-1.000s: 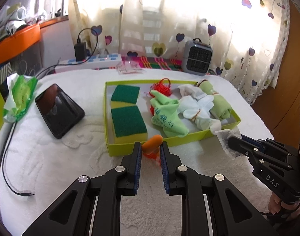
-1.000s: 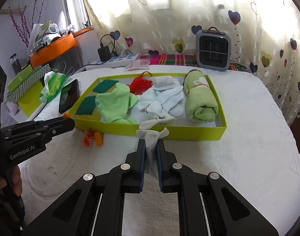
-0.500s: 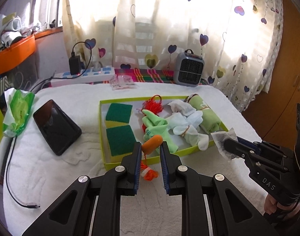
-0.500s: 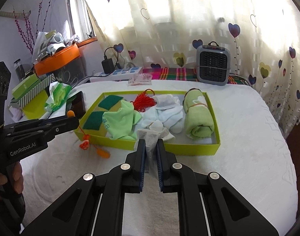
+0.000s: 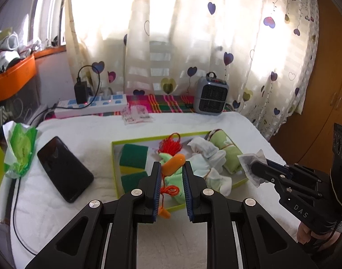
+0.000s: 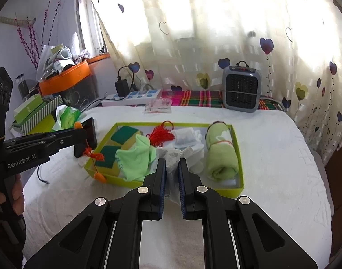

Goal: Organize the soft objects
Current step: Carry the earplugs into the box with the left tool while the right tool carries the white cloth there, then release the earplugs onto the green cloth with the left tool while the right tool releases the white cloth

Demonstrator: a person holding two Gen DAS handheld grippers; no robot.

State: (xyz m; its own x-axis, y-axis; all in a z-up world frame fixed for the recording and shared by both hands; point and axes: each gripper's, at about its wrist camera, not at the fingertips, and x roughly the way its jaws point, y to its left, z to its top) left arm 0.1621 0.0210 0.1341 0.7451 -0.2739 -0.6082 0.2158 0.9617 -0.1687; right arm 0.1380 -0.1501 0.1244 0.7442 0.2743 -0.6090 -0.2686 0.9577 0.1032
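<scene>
1. Left gripper [image 5: 171, 174] is clenching an orange charm [image 5: 173, 164], its tassel dangling clear above the green tray [image 6: 237, 187], likely for dropping in.
2. Right gripper [image 6: 171, 174] is pinching a white tissue [image 6: 171, 159] at the tray's near edge, probably awaiting its turn.

We face strong daylight pouring through the heart-print curtain [image 5: 193, 33] from twelve o'clock, which blows out to white glare in both views. The white-covered bench [image 6: 272, 157] is evenly lit with soft shadows only. The wall at nine o'clock and the wooden door [image 5: 328, 89] at three o'clock stay dim. Fisheye bending curves every edge, and black vignette fills the corners.
</scene>
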